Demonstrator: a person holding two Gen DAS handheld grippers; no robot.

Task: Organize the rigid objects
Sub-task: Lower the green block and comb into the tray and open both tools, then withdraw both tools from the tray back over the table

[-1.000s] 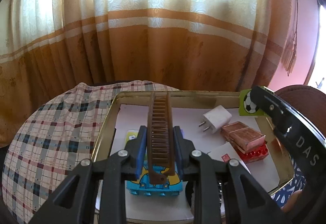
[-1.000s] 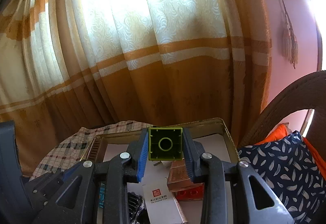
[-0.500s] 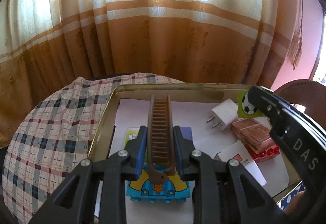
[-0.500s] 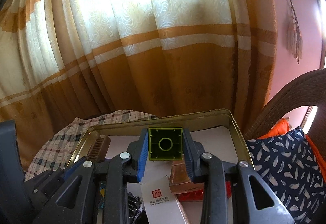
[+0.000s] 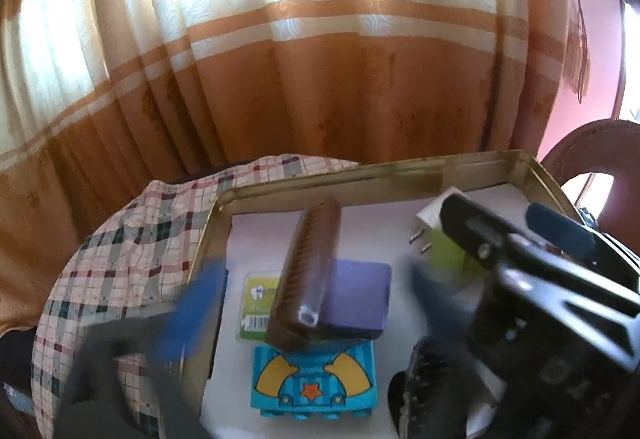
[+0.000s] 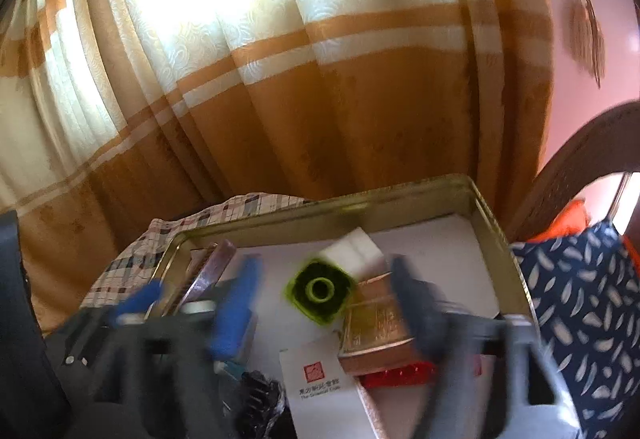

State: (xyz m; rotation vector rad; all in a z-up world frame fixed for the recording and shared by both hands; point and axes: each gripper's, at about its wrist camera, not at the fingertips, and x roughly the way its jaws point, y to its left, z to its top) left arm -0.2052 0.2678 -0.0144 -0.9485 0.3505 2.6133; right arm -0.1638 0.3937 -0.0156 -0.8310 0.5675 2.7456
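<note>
A gold metal tray (image 5: 360, 181) holds the objects. My left gripper (image 5: 316, 287) is open with its blurred blue fingers (image 5: 196, 303) spread wide. The brown comb (image 5: 308, 275) lies free between them, tilted on a purple block (image 5: 356, 299). My right gripper (image 6: 324, 299) is open too. The green brick (image 6: 320, 291) lies tilted between its fingers, against a copper box (image 6: 376, 331), and shows in the left wrist view (image 5: 452, 255). The right gripper's black frame (image 5: 540, 279) crosses the left wrist view.
In the tray are a blue toy block (image 5: 314, 383), a white charger (image 5: 430, 219), a white card (image 6: 320, 383), a red brick (image 6: 400, 375) and a black brush (image 6: 260, 399). A plaid cloth (image 5: 120, 259) lies left. A feather-print cushion (image 6: 580, 319) is right.
Both grippers have opened. The comb has dropped from the left gripper onto the purple block. The green brick has dropped from the right gripper into the tray.
</note>
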